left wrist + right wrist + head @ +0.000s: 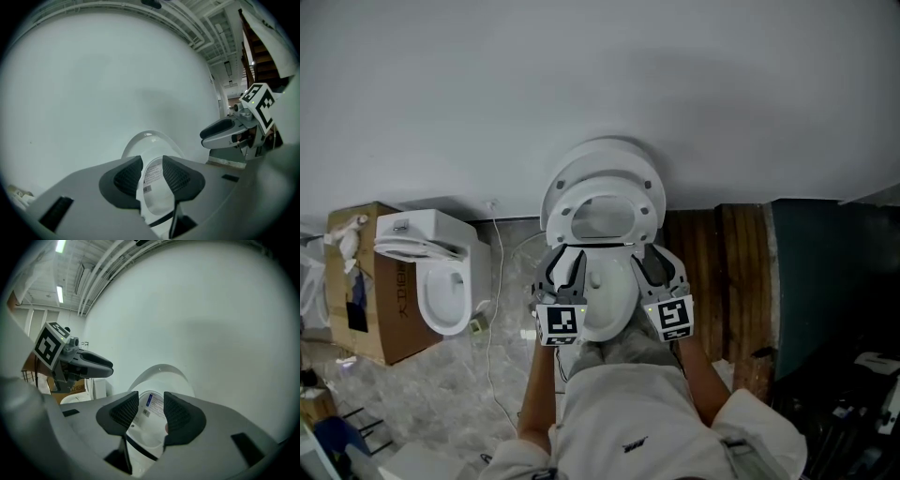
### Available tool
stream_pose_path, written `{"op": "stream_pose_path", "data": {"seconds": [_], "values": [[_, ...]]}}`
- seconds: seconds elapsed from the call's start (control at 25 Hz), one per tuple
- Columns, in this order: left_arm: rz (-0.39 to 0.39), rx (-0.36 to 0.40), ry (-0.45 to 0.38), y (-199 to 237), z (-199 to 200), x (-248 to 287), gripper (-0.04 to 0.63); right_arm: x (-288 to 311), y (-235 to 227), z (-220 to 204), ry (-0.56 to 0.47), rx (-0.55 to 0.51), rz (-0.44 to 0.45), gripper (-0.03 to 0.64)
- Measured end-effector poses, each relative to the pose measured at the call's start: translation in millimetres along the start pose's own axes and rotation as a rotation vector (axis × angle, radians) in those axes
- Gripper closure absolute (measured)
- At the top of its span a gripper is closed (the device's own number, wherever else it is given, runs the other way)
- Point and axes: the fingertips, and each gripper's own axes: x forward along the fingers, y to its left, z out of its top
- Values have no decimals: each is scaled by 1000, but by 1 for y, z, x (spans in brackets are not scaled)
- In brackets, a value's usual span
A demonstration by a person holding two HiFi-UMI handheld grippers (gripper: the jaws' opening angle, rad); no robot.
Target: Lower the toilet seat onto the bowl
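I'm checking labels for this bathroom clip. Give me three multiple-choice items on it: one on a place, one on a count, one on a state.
1. Where is the cardboard box relative to the second toilet?
A. left of it B. right of it C. on top of it
2. How many toilets show in the head view?
A. one B. two C. three
3. How does the toilet seat stand to the bowl?
A. flat on it B. raised off it C. beside it on the floor

A: the box is at the far left, with that toilet to its right.
B: one is in front of the person, one by the box.
B: the bowl shows open below the tilted seat, with the left gripper and right gripper at its front edge.
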Motion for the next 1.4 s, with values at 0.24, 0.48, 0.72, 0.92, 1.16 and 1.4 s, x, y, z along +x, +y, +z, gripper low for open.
{"op": "stream_pose_path", "data": {"seconds": [0.24, 0.48, 0.72, 0.92, 1.16, 1.4], "values": [[18, -16, 41, 4, -19, 38, 428, 35, -27, -13, 13, -20, 17, 449], [45, -7, 72, 16, -31, 68, 414, 66, -45, -20, 40, -33, 31, 449], [61, -1, 97, 22, -39, 91, 396, 87, -58, -27, 48, -57, 47, 445], [67, 16, 129, 26, -50, 113, 359, 107, -67, -33, 54, -87, 45, 420], [67, 23, 157, 31, -60, 138, 320, 127, -76, -41, 71, -108, 49, 408], [67, 30, 178, 33, -66, 158, 283, 147, -81, -49, 83, -153, 69, 377]]}}
